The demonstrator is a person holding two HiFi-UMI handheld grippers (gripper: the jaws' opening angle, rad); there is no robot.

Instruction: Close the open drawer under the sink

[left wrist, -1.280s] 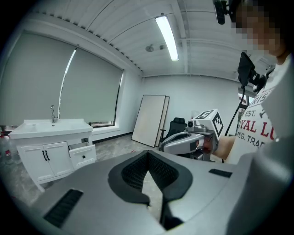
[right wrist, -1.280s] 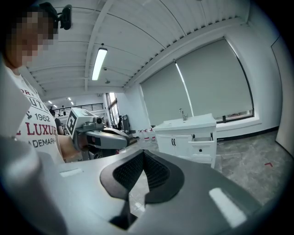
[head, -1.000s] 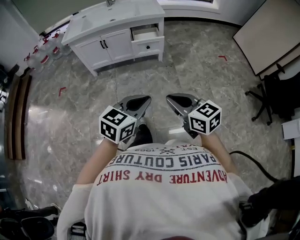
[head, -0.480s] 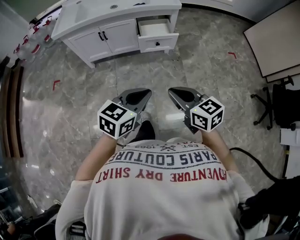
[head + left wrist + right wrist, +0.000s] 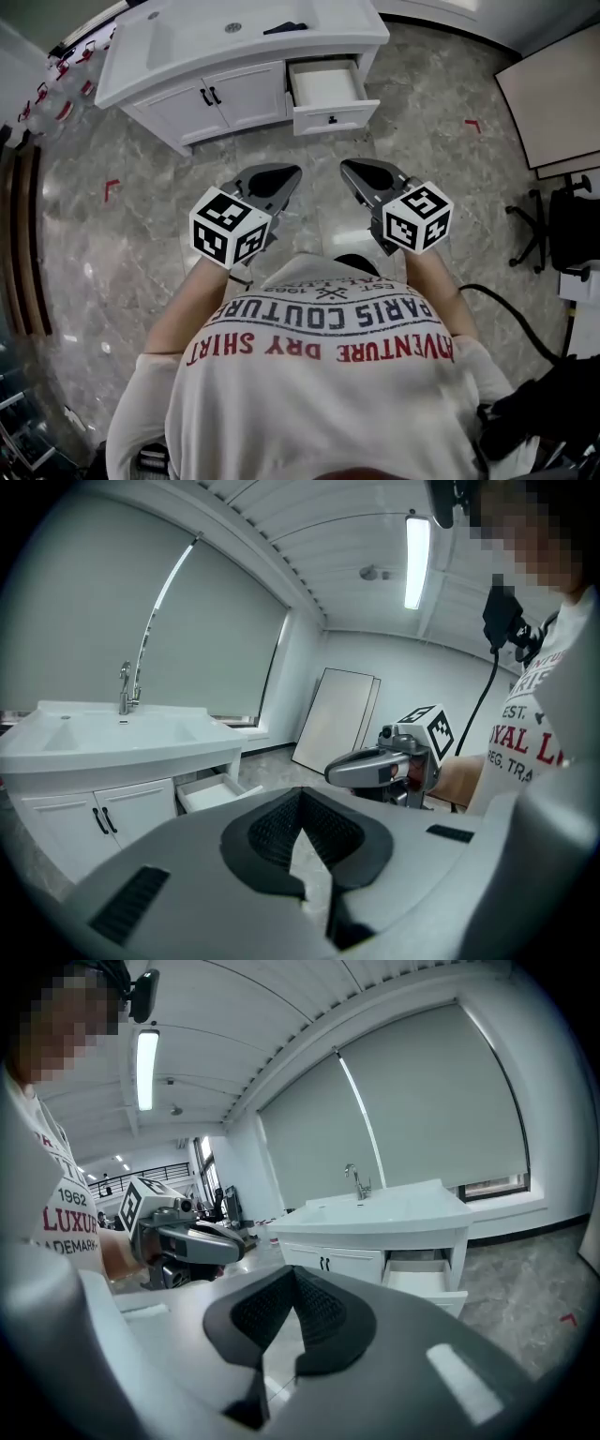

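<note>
While white open drawer (image 5: 330, 86) juts from right end of white sink cabinet (image 5: 225, 94), across grey marble floor (image 5: 141, 234) and well ahead of both tools, contact not yet made.
- Left gripper (image 5: 292, 174): jaws clenched, nothing between.
- Right gripper (image 5: 347, 169): jaws clenched, nothing between.
- Risk: push landing off-centre on drawer front; likely skew, jam on runners.
- Risk: narrow clenched tip sliding off smooth front, or snagging small black knob (image 5: 331, 119).
- Risk: shove too hard; drawer likely to rebound, ending ajar.
</note>
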